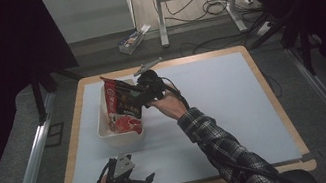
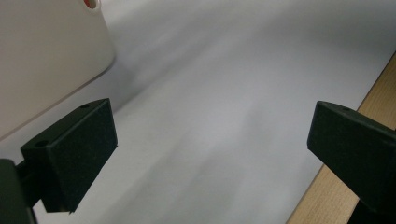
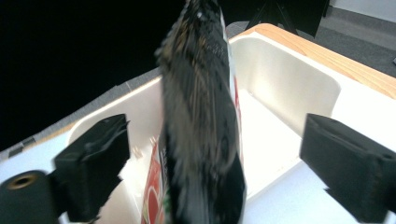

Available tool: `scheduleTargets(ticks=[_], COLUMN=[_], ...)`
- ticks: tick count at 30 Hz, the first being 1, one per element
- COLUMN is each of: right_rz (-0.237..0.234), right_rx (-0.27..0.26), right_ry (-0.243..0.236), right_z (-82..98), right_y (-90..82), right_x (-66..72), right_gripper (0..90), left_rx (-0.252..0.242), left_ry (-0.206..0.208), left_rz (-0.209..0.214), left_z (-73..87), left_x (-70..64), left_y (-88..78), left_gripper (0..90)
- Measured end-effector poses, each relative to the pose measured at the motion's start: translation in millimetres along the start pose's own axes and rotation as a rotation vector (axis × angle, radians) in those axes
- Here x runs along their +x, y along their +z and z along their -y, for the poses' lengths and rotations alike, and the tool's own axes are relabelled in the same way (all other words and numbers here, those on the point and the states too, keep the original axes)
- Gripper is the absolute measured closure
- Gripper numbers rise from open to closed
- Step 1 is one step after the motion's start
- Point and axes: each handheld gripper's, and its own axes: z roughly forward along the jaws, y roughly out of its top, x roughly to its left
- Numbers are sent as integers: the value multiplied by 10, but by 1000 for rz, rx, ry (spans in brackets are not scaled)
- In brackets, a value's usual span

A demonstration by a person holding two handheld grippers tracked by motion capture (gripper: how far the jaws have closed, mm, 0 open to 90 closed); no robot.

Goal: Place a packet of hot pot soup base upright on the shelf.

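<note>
A red and black snack bag [image 1: 123, 106] stands on end in the white bin [image 1: 106, 132] at the table's left, leaning toward my right gripper [image 1: 146, 88]. In the right gripper view the bag [image 3: 201, 116] rises between the two jaws of my right gripper [image 3: 217, 140], which is open, its jaws spread wide on either side; whether they touch the bag I cannot tell. The bin's wall [image 3: 289, 79] curves behind it. My left gripper [image 1: 138, 181] rests open near the front edge, holding nothing. In its own view the left gripper [image 2: 210, 130] faces bare mat beside the bin's corner [image 2: 46, 60].
A pale blue-grey mat [image 1: 218, 102] covers the wooden table, with the wood edge [image 2: 373, 93] close to my left gripper. A small box [image 1: 134, 38], desk legs and cables lie on the floor beyond the far edge.
</note>
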Motion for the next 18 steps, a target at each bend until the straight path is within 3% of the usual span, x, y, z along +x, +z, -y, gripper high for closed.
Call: scheduleTargets(ticks=[8, 18], right_rz=[31, 40], right_rx=[23, 23], right_ry=[-66, -91], right_z=[40, 61], right_y=[-100, -242], right_x=[42, 100], right_gripper=[18, 17], left_rx=[-5, 0], left_ry=[-4, 1], left_rz=[8, 12], left_z=[0, -1], left_x=[4, 1], left_y=[0, 1], left_gripper=[14, 16])
